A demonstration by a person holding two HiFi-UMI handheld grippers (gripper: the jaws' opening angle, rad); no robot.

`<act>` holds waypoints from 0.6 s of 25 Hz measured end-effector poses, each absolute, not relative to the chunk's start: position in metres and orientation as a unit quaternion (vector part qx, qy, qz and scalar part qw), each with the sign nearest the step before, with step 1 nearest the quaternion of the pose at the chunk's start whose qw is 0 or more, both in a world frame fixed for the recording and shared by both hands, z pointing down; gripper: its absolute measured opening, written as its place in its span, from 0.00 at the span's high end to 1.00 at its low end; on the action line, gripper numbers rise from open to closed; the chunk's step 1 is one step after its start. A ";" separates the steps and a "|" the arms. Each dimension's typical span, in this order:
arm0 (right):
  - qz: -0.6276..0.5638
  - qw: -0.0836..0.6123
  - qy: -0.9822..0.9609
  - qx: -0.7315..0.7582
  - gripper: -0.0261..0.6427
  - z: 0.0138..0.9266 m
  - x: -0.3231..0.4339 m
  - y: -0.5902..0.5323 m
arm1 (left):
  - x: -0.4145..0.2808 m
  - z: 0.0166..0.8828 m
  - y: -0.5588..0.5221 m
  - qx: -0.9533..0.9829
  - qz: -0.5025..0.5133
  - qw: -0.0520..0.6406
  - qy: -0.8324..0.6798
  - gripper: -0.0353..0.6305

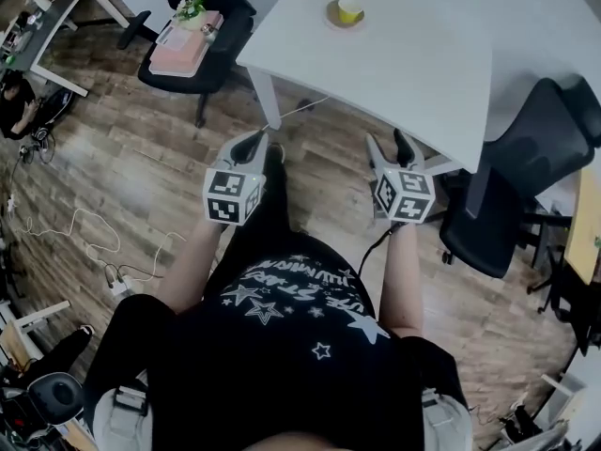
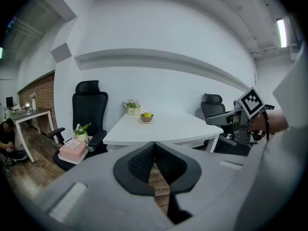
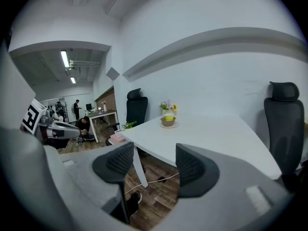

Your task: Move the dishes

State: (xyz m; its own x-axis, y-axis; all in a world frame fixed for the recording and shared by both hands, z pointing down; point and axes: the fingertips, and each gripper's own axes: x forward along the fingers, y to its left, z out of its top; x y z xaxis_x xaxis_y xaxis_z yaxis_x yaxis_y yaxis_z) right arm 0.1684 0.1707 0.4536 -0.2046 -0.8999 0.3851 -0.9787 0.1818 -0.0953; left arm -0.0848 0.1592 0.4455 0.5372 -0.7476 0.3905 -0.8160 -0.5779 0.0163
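Left tool (image 1: 252, 146) jaws together, right tool (image 1: 387, 142) jaws apart and empty; a bowl (image 1: 349, 9) sits near the far edge of the bench (image 1: 413, 64).

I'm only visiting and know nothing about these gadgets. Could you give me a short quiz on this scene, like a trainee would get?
1. Fill in: the bowl stands on the white ____.
2. True or false: the left gripper has its jaws together.
3. The right gripper is: A) shut on the bowl; B) open, with nothing between its jaws; C) shut on a cable.

Key: 1, table. 2, true. 3, B.
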 end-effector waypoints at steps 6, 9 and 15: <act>0.171 0.138 -0.747 0.628 0.55 0.462 0.177 0.114 | -0.071 0.458 0.086 0.878 0.173 0.108 -0.433 0.93; 0.176 0.144 -0.739 0.634 0.55 0.468 0.185 0.079 | -0.061 0.467 0.043 0.882 0.180 0.108 -0.421 0.93; 0.185 0.150 -0.723 0.649 0.55 0.472 0.197 0.011 | -0.041 0.474 -0.034 0.893 0.186 0.114 -0.394 0.93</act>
